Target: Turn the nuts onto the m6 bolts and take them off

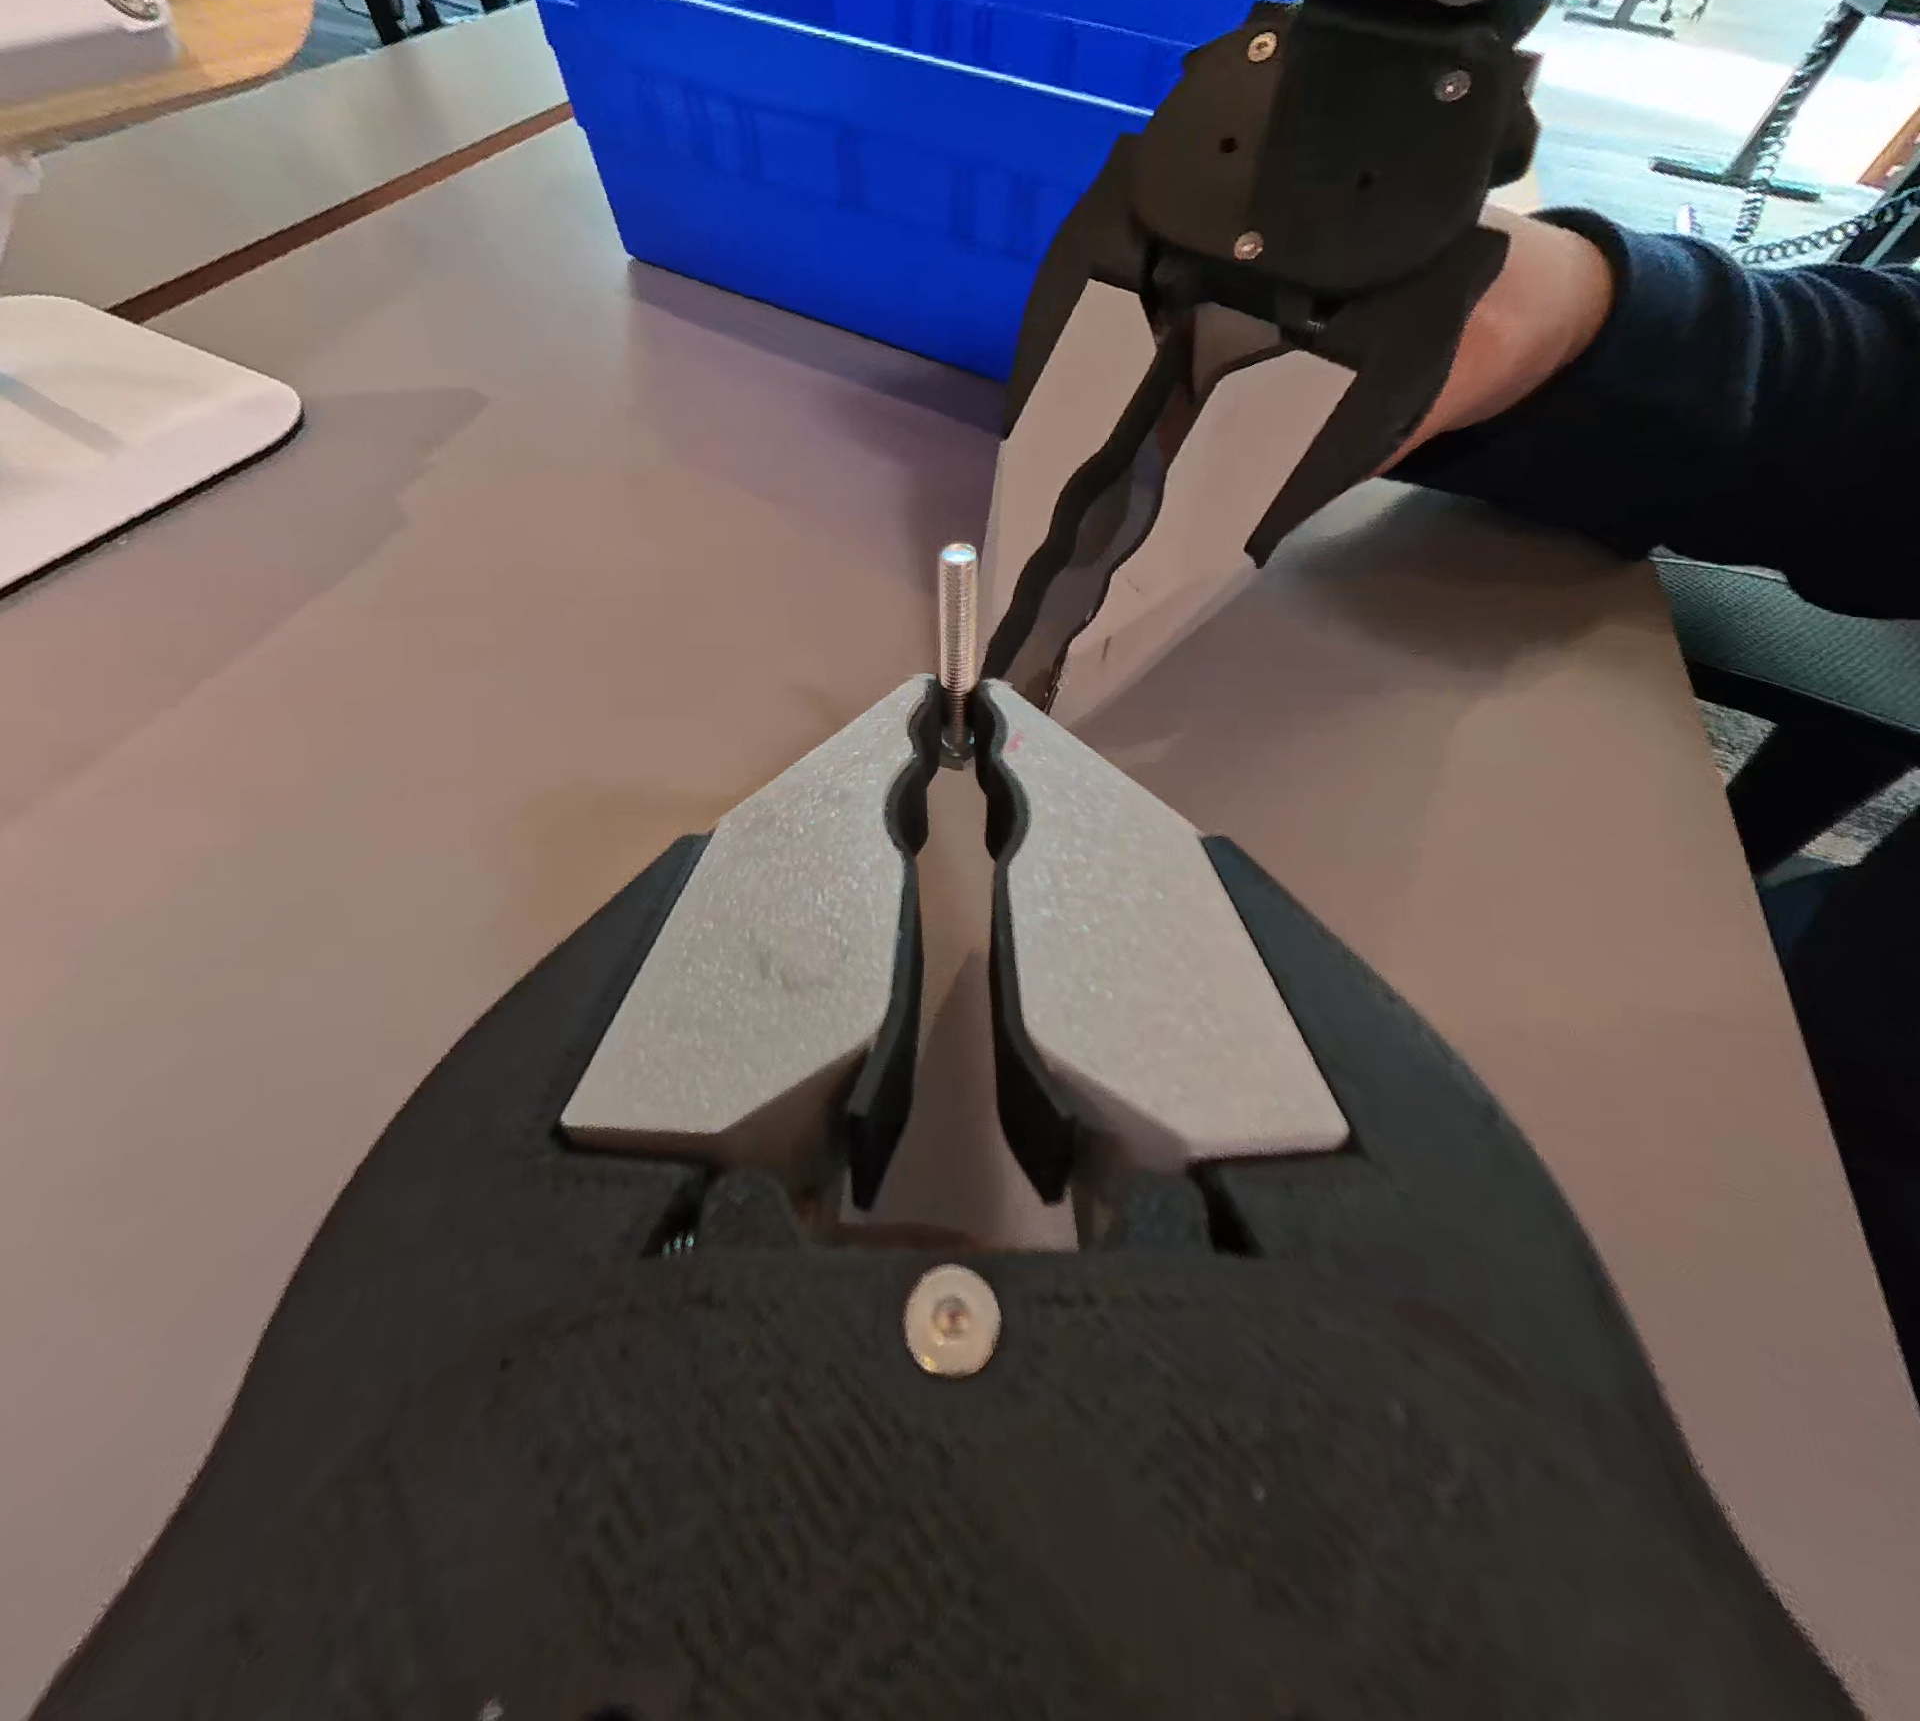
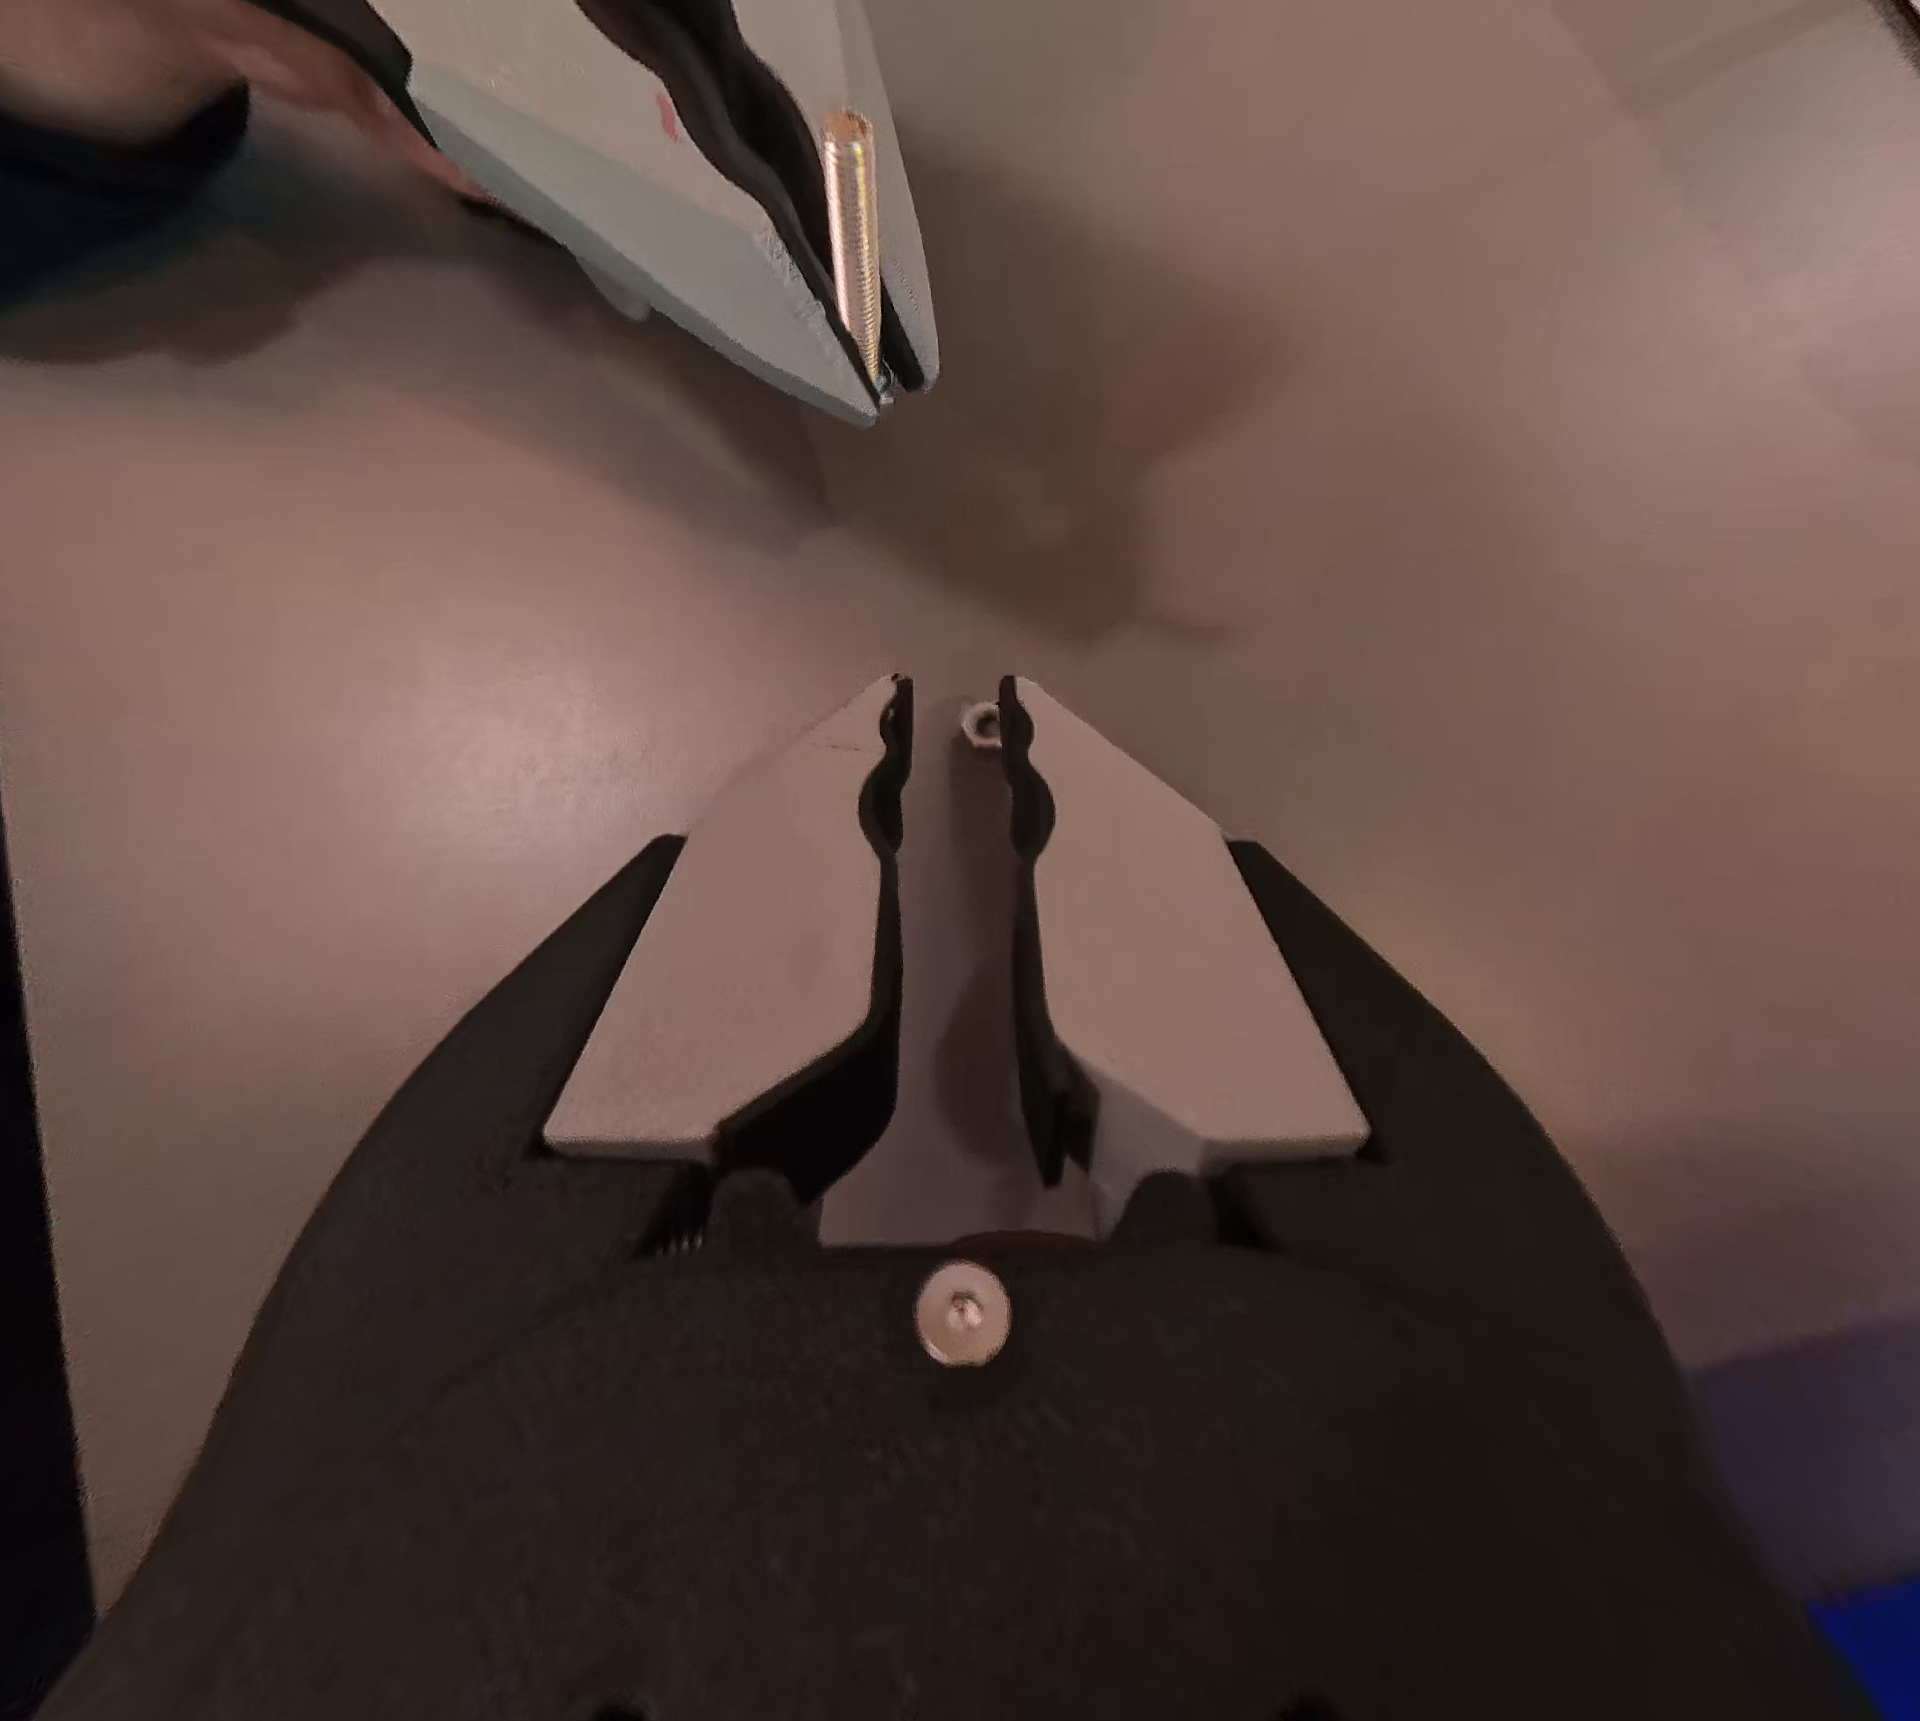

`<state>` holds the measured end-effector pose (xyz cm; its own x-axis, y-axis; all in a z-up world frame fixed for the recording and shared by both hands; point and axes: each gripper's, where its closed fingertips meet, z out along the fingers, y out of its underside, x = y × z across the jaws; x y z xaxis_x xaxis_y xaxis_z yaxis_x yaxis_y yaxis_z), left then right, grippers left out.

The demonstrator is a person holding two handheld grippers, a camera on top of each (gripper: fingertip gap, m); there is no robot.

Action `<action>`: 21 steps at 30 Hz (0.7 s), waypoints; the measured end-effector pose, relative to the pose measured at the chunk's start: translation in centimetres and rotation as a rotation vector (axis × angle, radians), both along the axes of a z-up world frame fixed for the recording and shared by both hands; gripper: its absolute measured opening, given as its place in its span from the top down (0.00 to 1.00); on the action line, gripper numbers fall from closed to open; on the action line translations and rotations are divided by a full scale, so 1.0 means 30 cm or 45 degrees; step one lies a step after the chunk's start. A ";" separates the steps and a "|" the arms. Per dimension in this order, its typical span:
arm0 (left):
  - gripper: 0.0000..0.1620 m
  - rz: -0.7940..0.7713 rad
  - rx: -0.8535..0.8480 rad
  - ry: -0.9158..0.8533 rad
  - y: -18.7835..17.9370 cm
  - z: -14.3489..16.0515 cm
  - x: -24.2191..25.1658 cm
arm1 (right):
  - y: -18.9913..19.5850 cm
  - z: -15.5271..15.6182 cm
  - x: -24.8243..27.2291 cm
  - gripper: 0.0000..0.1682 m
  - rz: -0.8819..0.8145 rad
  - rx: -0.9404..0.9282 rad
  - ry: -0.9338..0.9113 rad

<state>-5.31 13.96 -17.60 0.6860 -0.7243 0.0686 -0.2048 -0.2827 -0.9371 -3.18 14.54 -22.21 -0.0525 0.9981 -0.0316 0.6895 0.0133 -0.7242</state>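
Note:
My left gripper [image 1: 956,707] is shut on the lower end of a silver M6 bolt [image 1: 956,617] and holds it upright above the table. In the right wrist view the left gripper [image 2: 896,395] shows at the upper left with the bolt [image 2: 854,237] in its tips. My right gripper [image 2: 954,697] points down at the table, open. A small silver nut [image 2: 978,722] lies between its fingertips, close to the right pad, with a gap to the left pad. In the left wrist view the right gripper [image 1: 1029,679] has its tips just right of the bolt.
A blue plastic bin [image 1: 831,144] stands behind on the brown table [image 1: 520,632]. A white flat base [image 1: 114,445] lies at the left. A person's hand and dark sleeve [image 1: 1662,383] hold the right gripper. The table edge runs down the right side. Left tips and right tips are each some 30 centimeters from the white flat base [image 1: 114,445].

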 end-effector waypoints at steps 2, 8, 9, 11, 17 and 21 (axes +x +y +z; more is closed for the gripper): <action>0.98 -0.011 0.006 -0.006 -0.002 0.003 0.001 | 0.019 -0.014 0.017 0.92 -0.010 0.049 -0.014; 0.98 0.003 0.019 -0.012 0.003 0.008 -0.003 | 0.022 -0.015 0.028 0.91 0.039 0.088 -0.001; 0.98 0.000 0.019 -0.004 0.002 0.006 0.000 | 0.024 -0.019 0.029 0.90 0.048 0.093 -0.006; 0.98 -0.007 0.025 0.001 -0.001 0.006 0.004 | 0.026 -0.027 0.031 0.90 0.087 0.122 -0.012; 0.98 -0.045 -0.004 -0.005 -0.015 0.001 0.010 | 0.005 -0.040 0.017 0.91 0.203 0.116 0.008; 0.98 -0.060 0.002 -0.008 -0.020 0.005 0.013 | 0.016 -0.048 0.009 0.90 0.234 0.149 0.022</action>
